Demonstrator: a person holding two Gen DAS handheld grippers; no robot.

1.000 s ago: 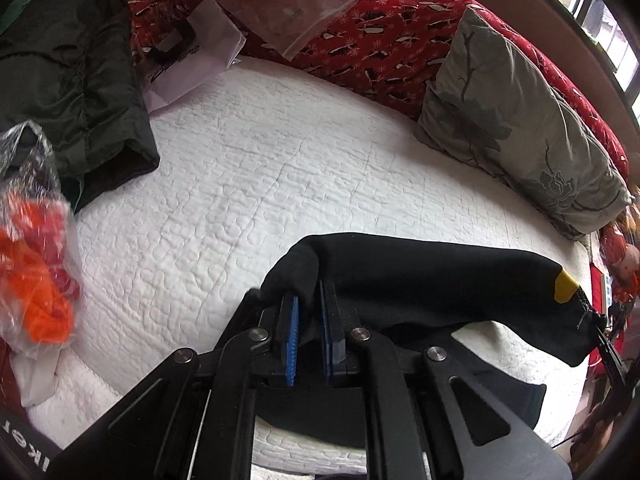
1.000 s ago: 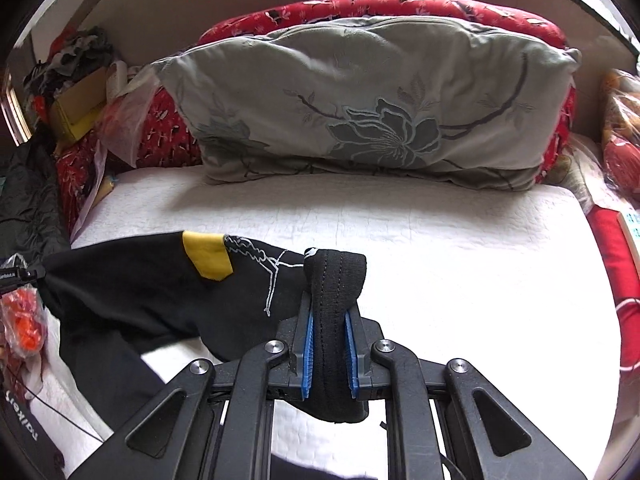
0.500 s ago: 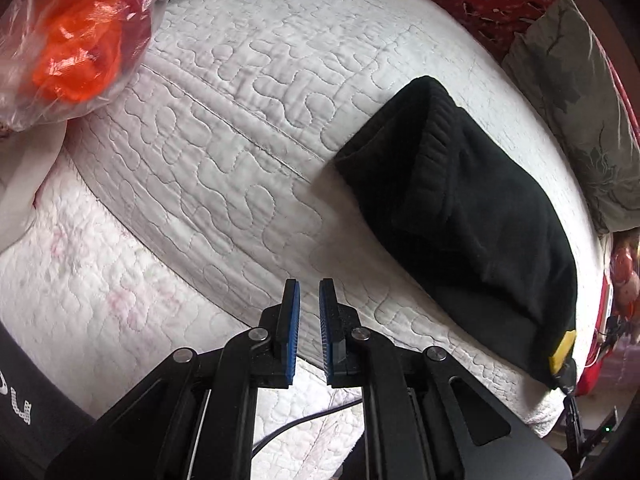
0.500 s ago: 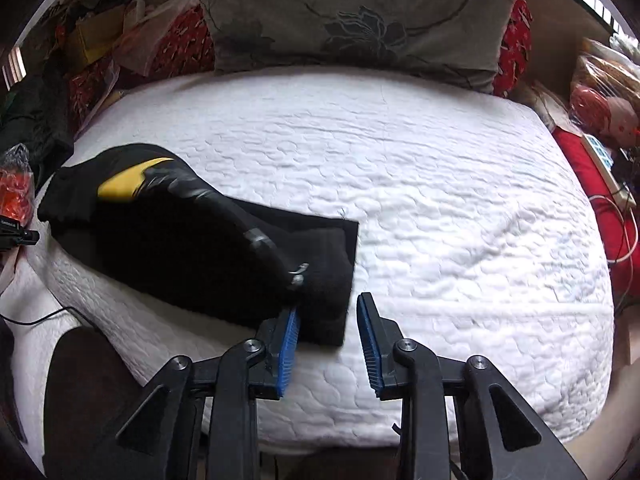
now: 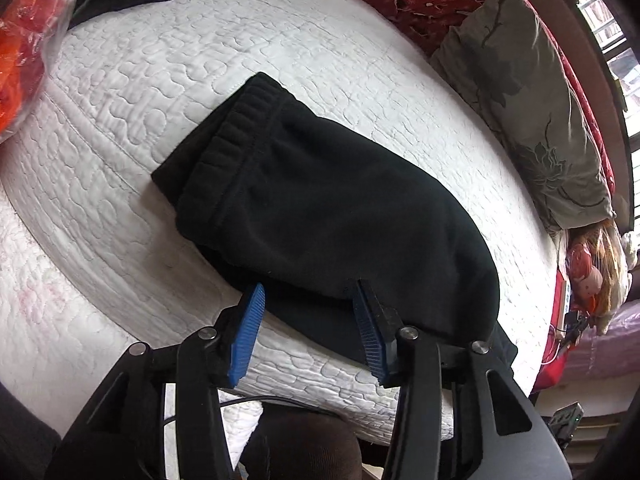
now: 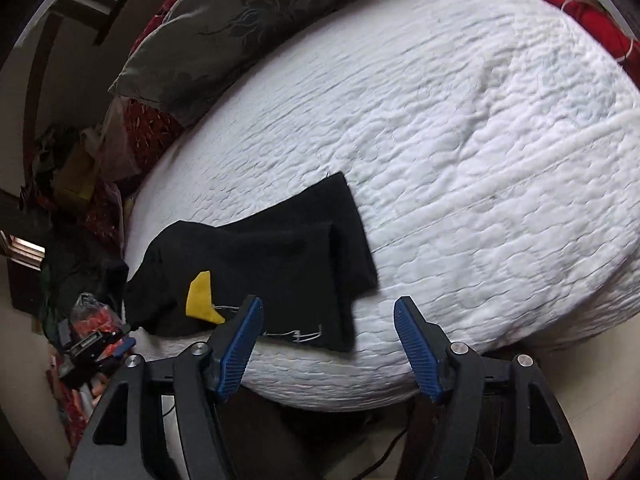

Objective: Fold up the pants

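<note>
Pants (image 5: 320,216): black, folded into a flat bundle on the white quilted bed (image 5: 120,112), near its front edge; ribbed waistband toward 10 o'clock in the left view
Yellow patch (image 6: 202,298): on the folded cloth, at 8 o'clock in the right view
Left gripper (image 5: 310,300): tilted down over the bundle's near edge, blue fingers (image 5: 248,332) spread wide, holding nothing
Right gripper (image 6: 328,312): angled down above the bed's front edge, fingers wide apart and empty, cloth just beyond its left finger
Pillow (image 5: 532,120): grey, floral, at 2 o'clock in the left view, well apart from the pants
</note>
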